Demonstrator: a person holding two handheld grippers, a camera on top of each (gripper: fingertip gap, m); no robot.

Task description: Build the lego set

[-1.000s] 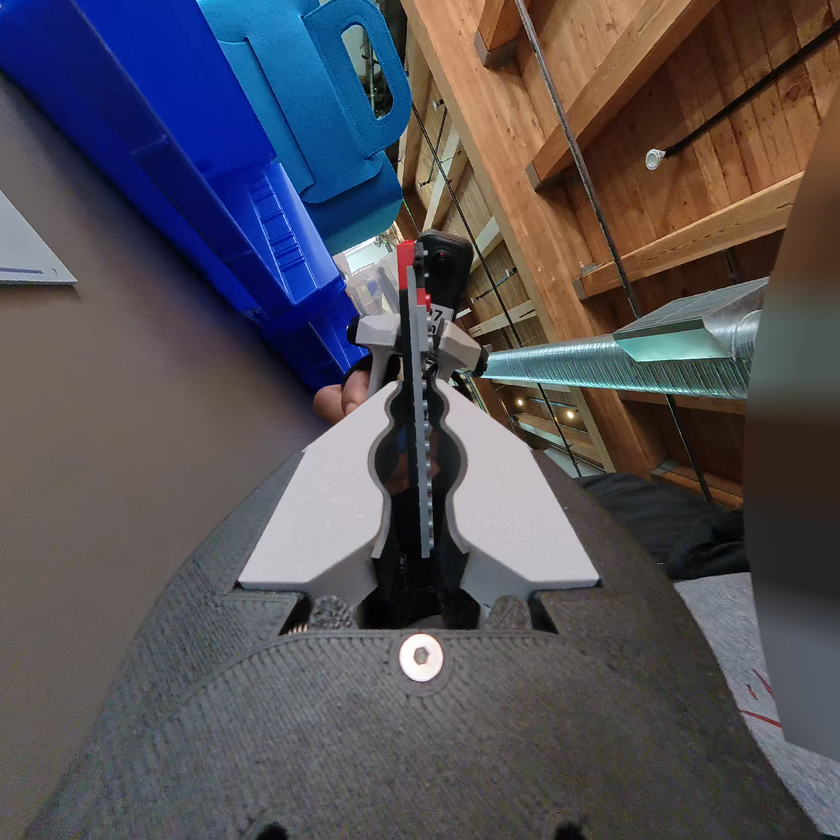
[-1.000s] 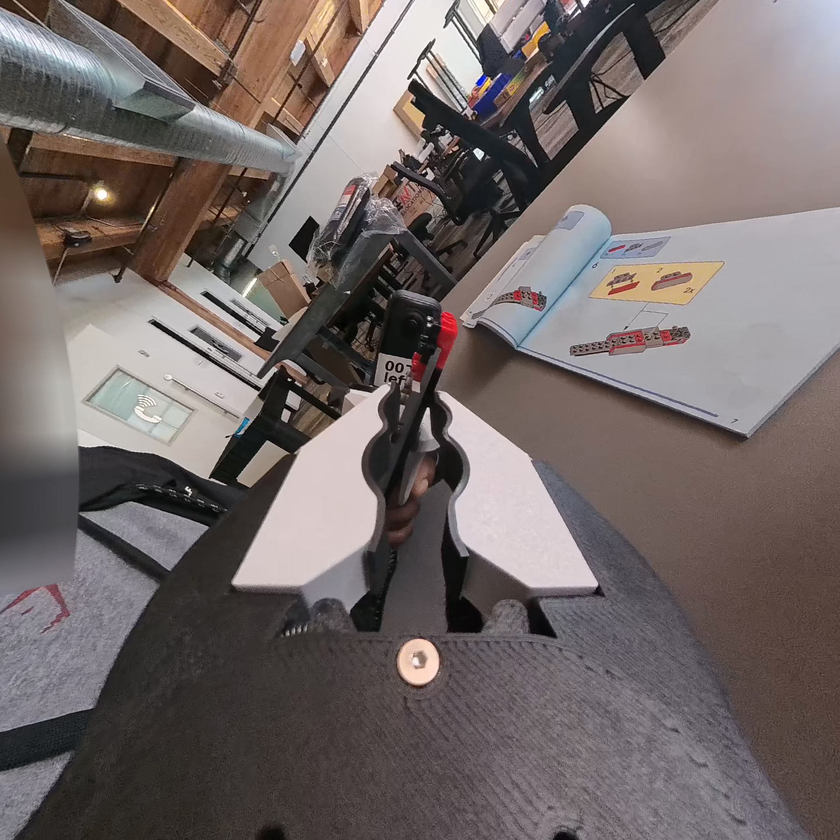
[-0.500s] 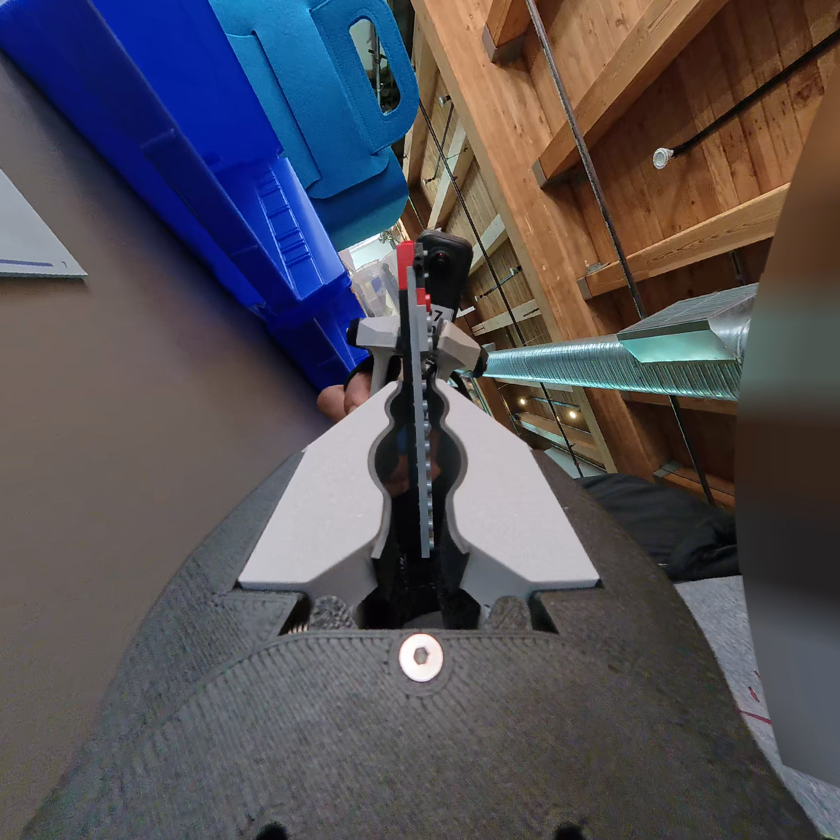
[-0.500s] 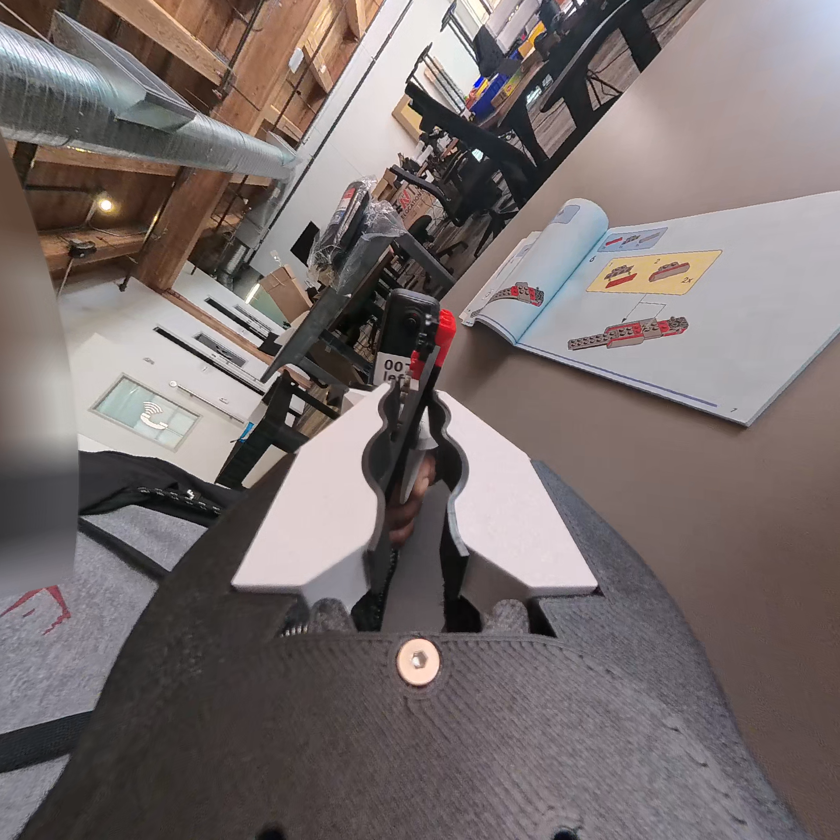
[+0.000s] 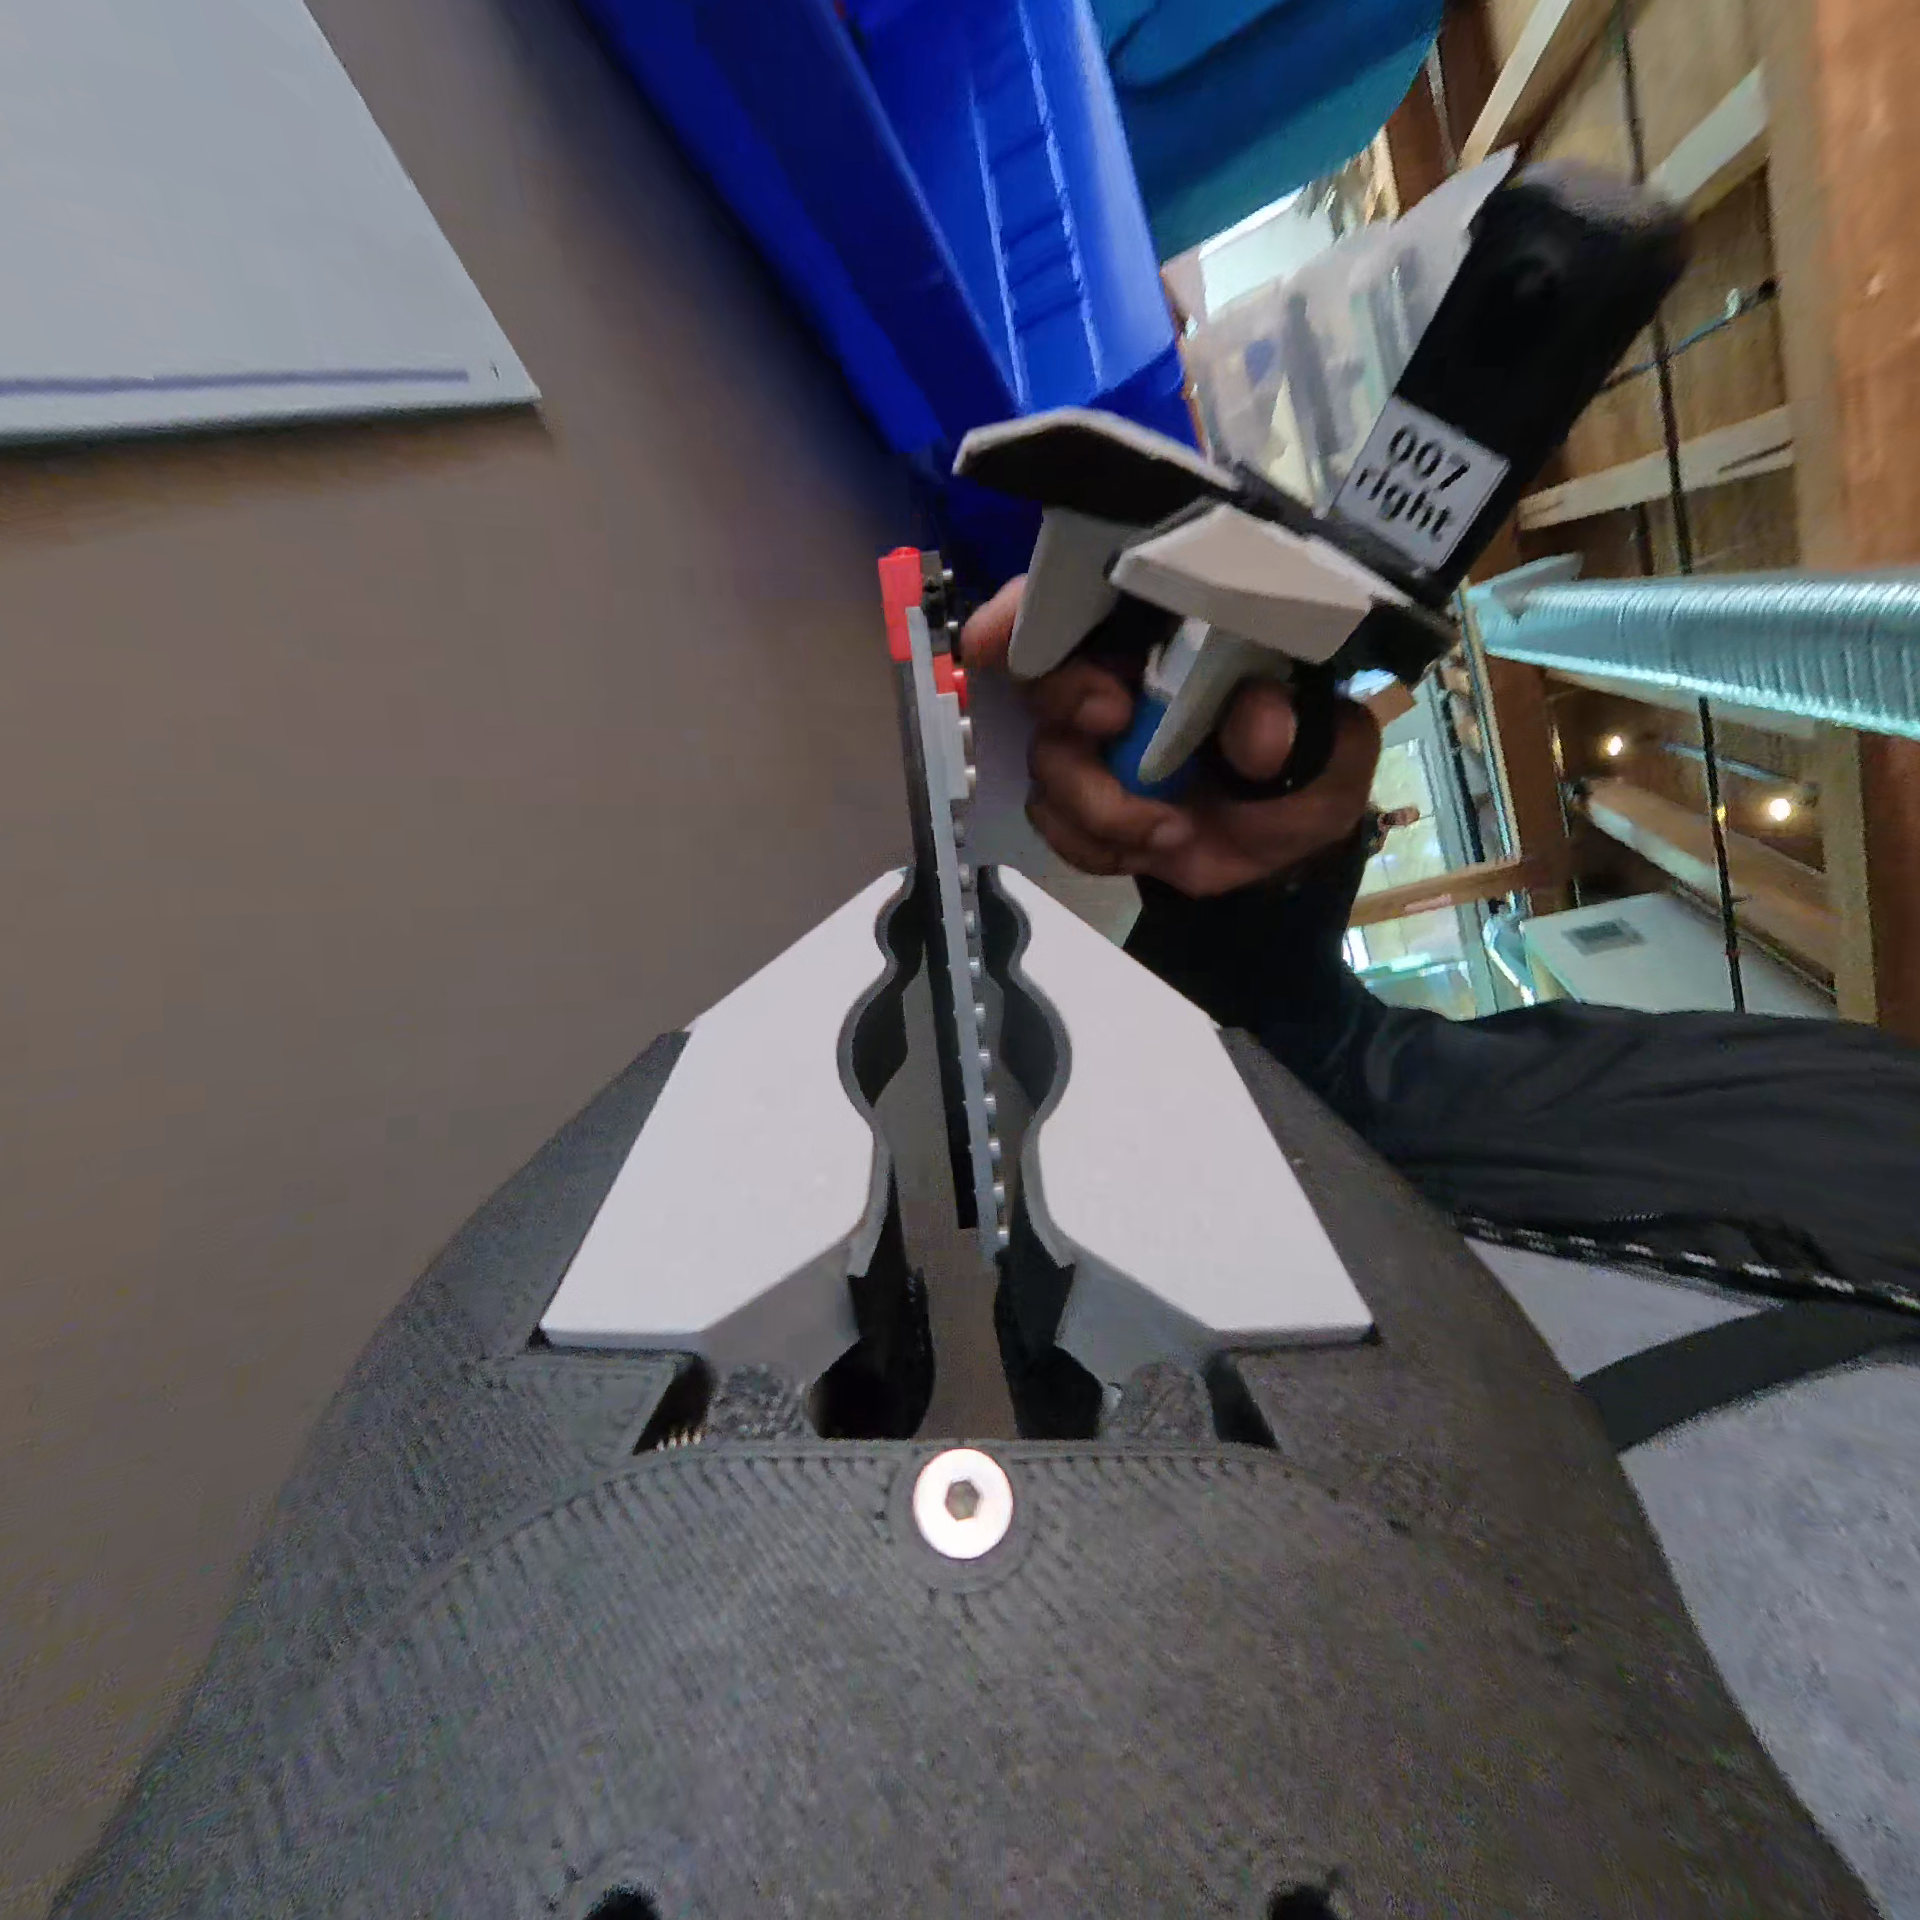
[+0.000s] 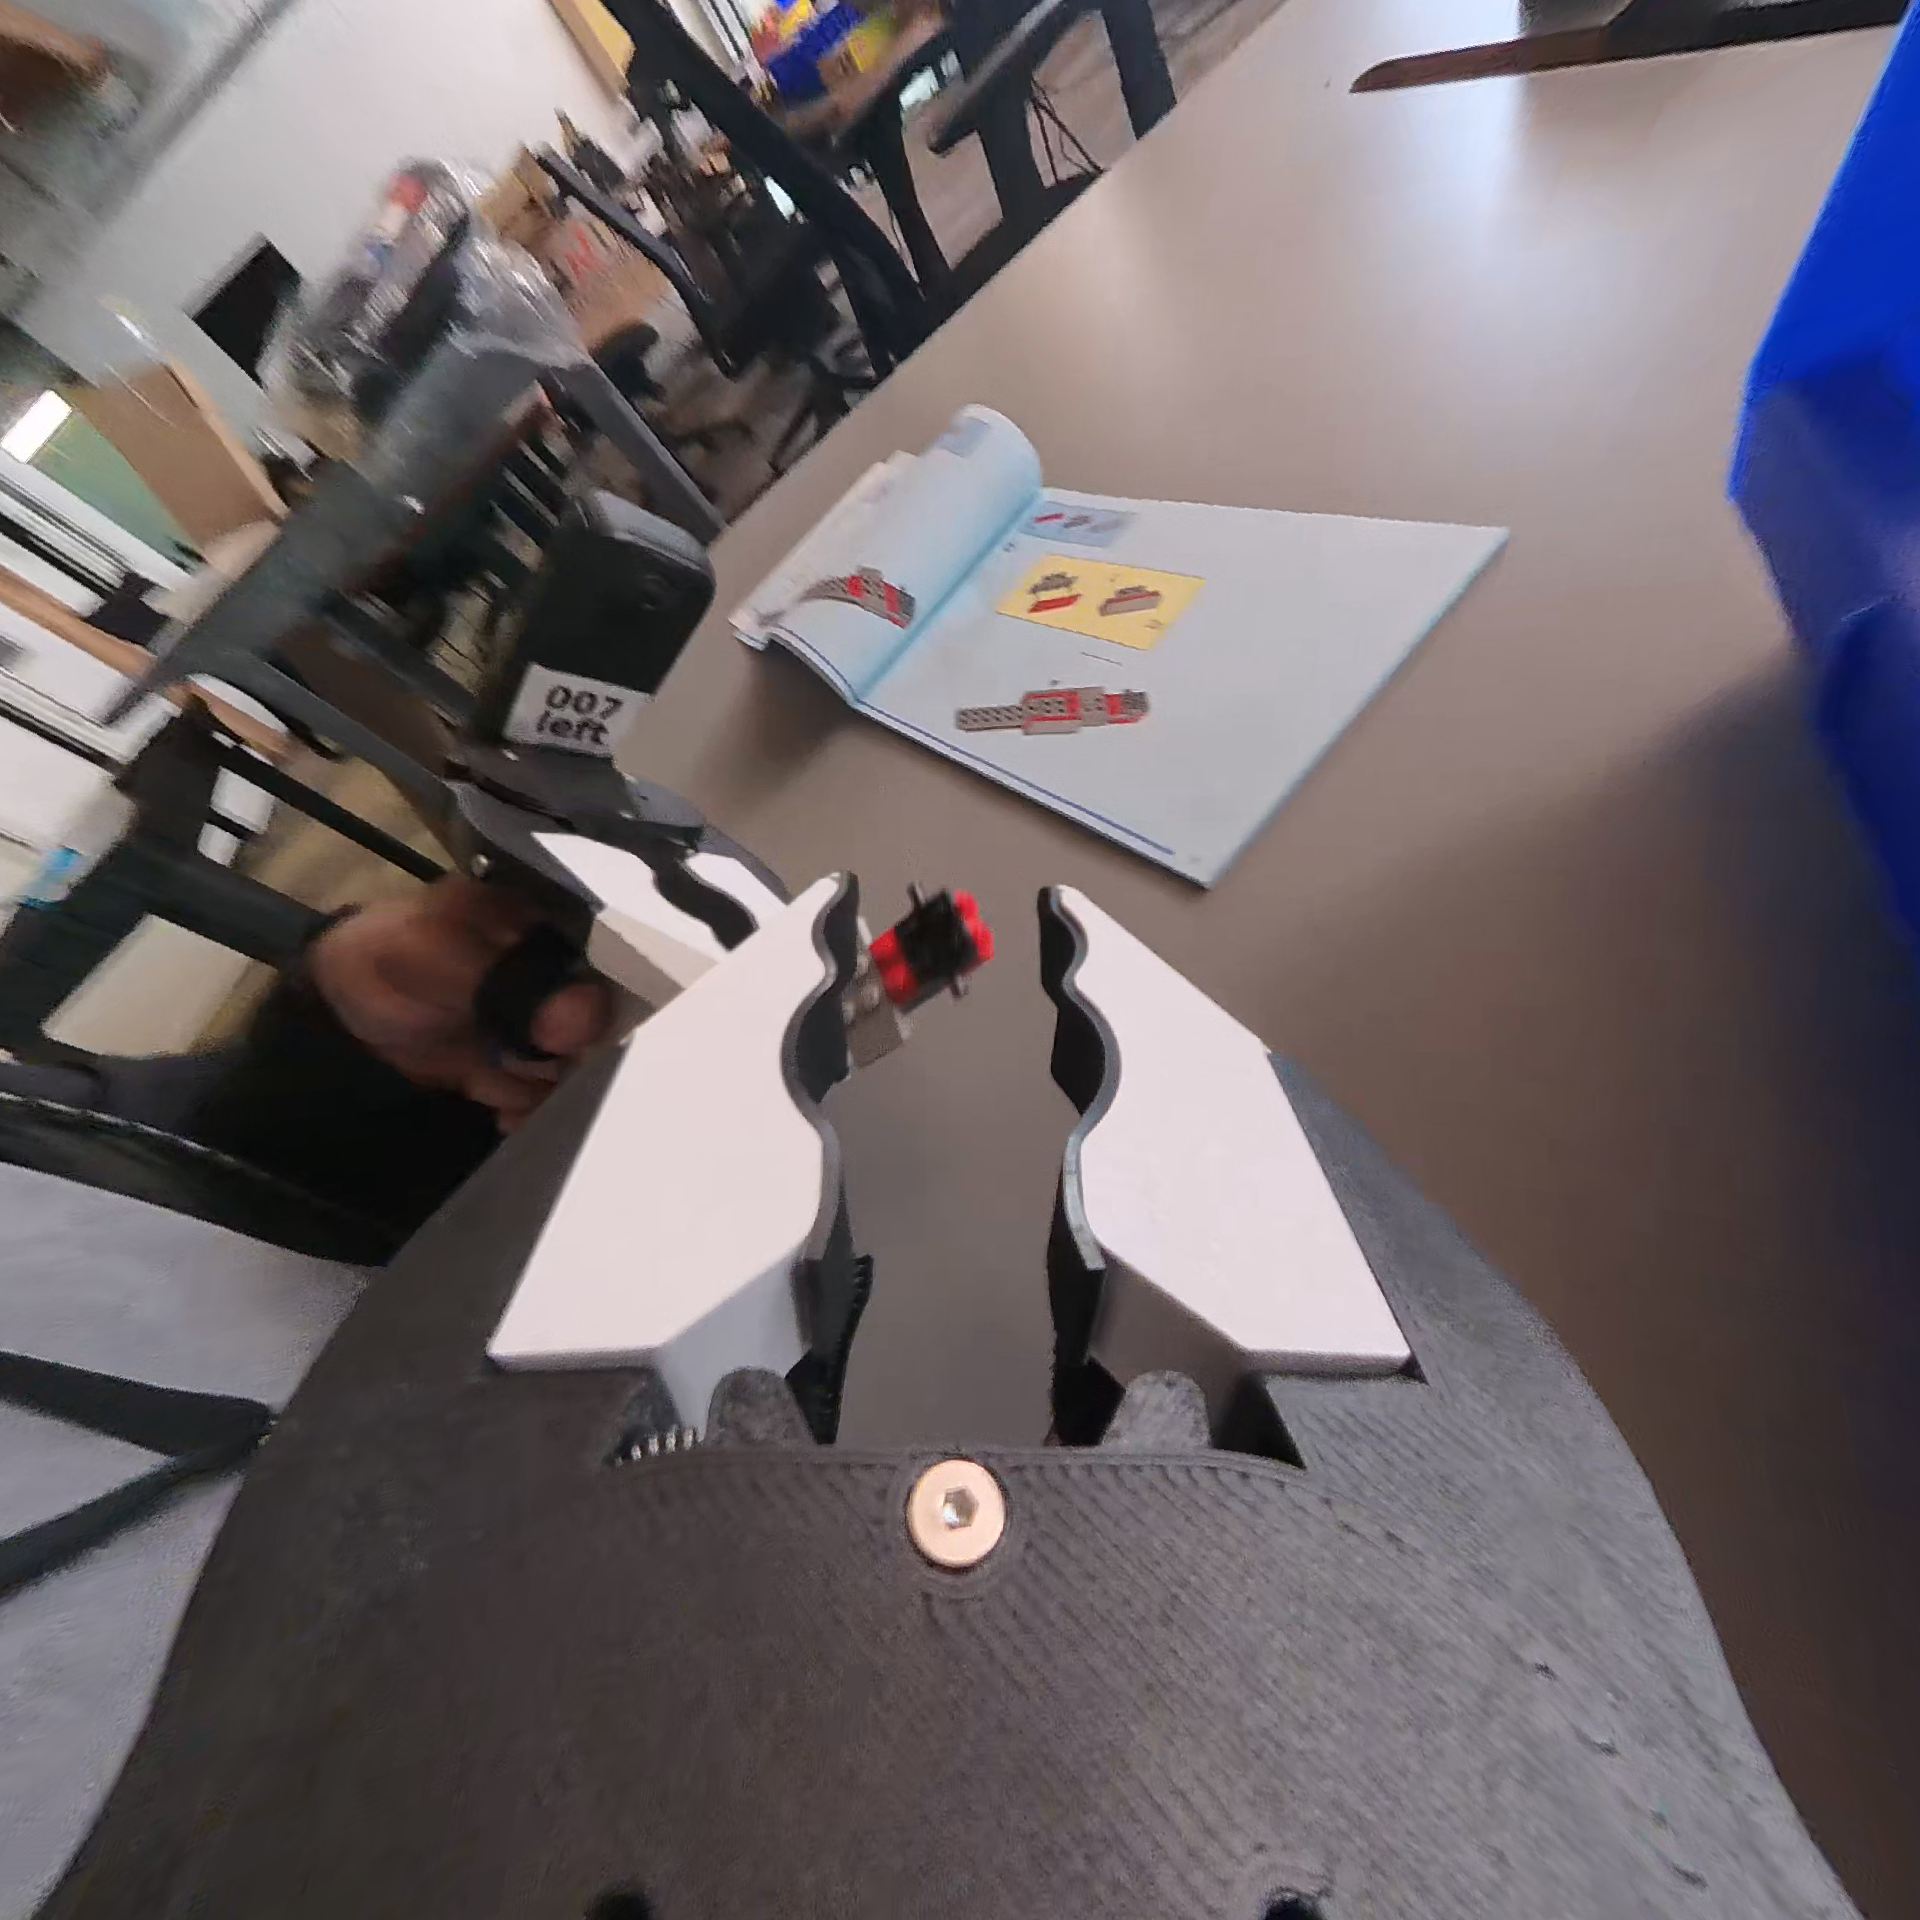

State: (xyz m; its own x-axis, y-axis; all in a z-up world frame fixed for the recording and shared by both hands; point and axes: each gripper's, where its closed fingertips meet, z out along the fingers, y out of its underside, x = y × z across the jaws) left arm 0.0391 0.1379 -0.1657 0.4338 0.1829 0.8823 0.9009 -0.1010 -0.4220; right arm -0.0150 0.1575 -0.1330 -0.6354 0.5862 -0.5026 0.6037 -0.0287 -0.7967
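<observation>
A long thin grey-and-black lego assembly [image 5: 940, 748] with red bricks at its far end stands edge-on between the fingers of my left gripper [image 5: 951, 883], which is shut on it. In the right wrist view its red and black end [image 6: 930, 951] shows between the tips of my right gripper [image 6: 945, 904], which is open and not touching it. My left gripper [image 6: 675, 883] is at the left there, held by a hand. In the left wrist view my right gripper [image 5: 1122, 540] is open just right of the assembly's far end.
An open instruction booklet [image 6: 1143, 644] lies on the brown table [image 6: 1455, 312] beyond the grippers; its corner shows in the left wrist view [image 5: 208, 208]. Blue plastic bins [image 5: 935, 208] stand at the table's far side, also showing in the right wrist view [image 6: 1849, 416]. Office chairs and desks are behind. My right fingertips sit around 7 cm from my left ones.
My right gripper has opened, let go of the assembly's red end and drawn back from it. My left gripper still holds the assembly and has tilted towards the table.
</observation>
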